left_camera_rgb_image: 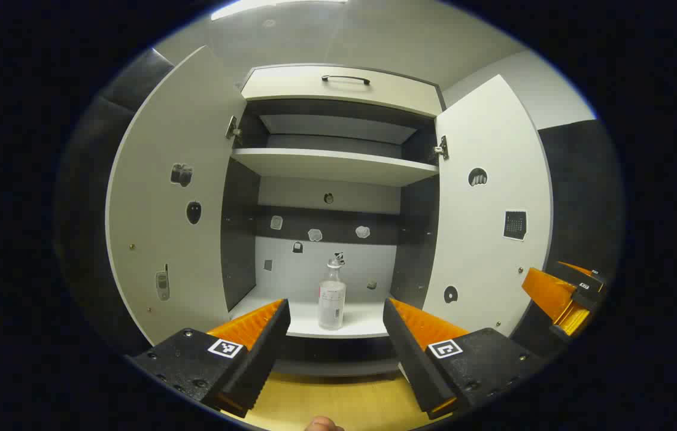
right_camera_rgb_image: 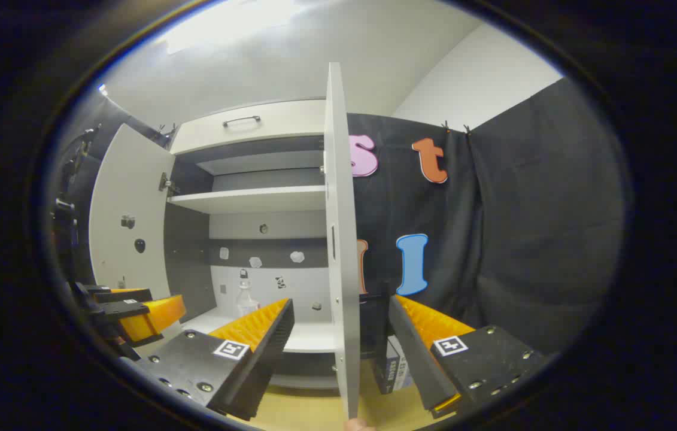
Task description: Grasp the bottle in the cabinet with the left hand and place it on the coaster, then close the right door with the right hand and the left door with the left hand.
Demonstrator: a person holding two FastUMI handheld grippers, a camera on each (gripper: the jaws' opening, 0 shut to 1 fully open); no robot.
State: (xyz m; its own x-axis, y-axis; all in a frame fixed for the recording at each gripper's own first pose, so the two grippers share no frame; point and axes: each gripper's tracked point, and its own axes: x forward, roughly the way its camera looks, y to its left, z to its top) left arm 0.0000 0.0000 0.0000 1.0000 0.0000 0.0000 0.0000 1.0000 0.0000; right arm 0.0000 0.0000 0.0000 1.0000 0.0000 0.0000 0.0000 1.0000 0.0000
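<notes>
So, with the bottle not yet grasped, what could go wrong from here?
1. The bottle is tall and narrow and stands free near the shelf's front; the left gripper, jaws open, could knock it over if it comes in off-centre.
2. The right door stands edge-on between the open jaws of the right gripper; a careless move may swing it shut too early and block the reach.

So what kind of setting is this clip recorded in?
Likely a staged recording booth, not a real home: a white cabinet with both doors open holds one bottle, small stickers dot its panels, and black cloth hangs beside it.
</notes>
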